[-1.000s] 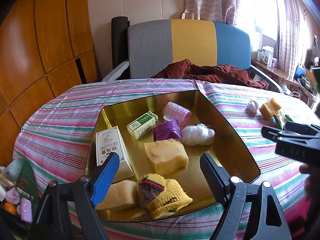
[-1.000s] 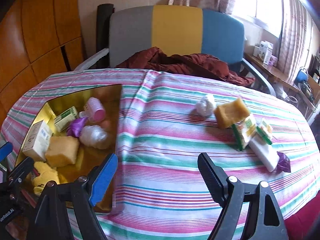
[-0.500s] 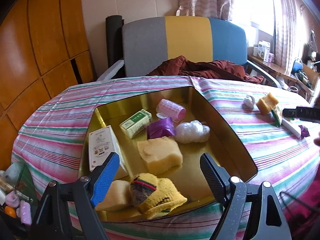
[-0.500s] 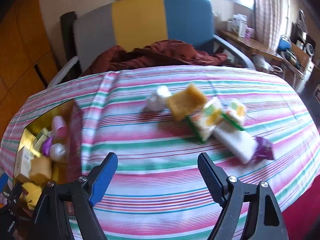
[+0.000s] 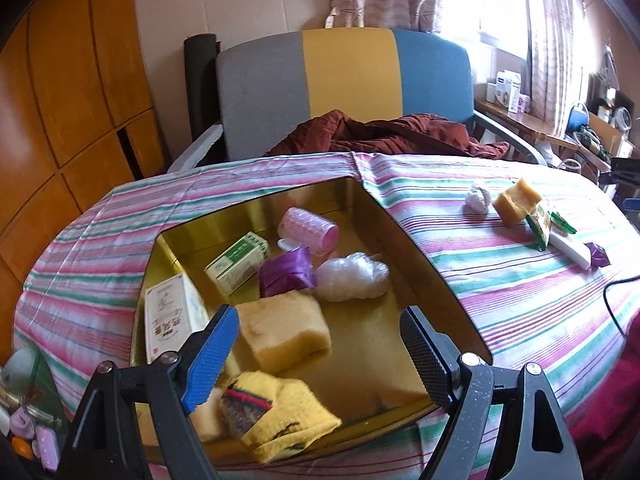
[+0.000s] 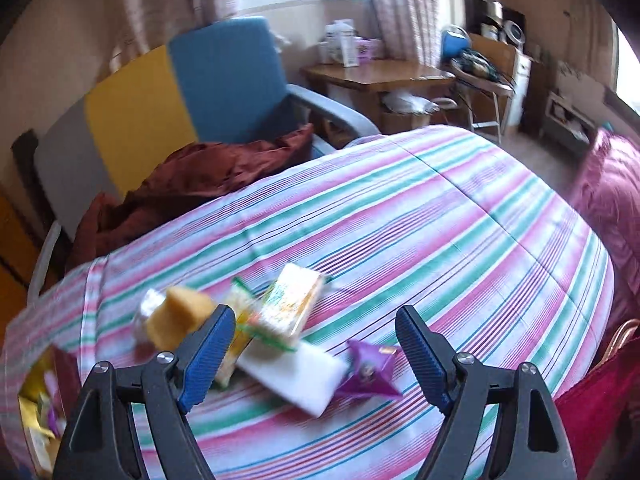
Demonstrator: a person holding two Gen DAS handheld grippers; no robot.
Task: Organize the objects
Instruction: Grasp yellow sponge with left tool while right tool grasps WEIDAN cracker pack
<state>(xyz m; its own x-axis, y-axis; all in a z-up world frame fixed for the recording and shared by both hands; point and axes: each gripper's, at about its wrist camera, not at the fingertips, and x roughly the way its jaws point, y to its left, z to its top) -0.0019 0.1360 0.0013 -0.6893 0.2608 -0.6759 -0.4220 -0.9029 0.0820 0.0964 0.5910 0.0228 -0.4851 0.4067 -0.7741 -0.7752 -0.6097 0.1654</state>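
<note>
A gold tin box (image 5: 404, 236) sits on the striped tablecloth and holds a pink roller (image 5: 308, 230), a green-white carton (image 5: 238, 262), a purple packet (image 5: 286, 272), a white plastic wad (image 5: 352, 276), a yellow sponge (image 5: 286, 332), a white carton (image 5: 170, 316) and a yellow sock (image 5: 276, 412). My left gripper (image 5: 316, 352) hangs open over the box's near end, holding nothing. My right gripper (image 6: 314, 354) is open above loose items: a white block (image 6: 296, 378), a purple packet (image 6: 370, 370), a green-yellow snack pack (image 6: 290, 308) and a yellow sponge (image 6: 178, 316).
A grey, yellow and blue chair (image 5: 340, 80) with a dark red cloth (image 5: 384, 134) stands behind the table. A wooden side table (image 6: 376, 76) with clutter is at the right. Small items lie off the table edge at lower left (image 5: 28, 428). A black cable (image 5: 616, 296) crosses the cloth at right.
My right gripper swept right across the table from near the gold box to above the loose items, rolling as it went. The left view shifted slightly; the right gripper left the left view.
</note>
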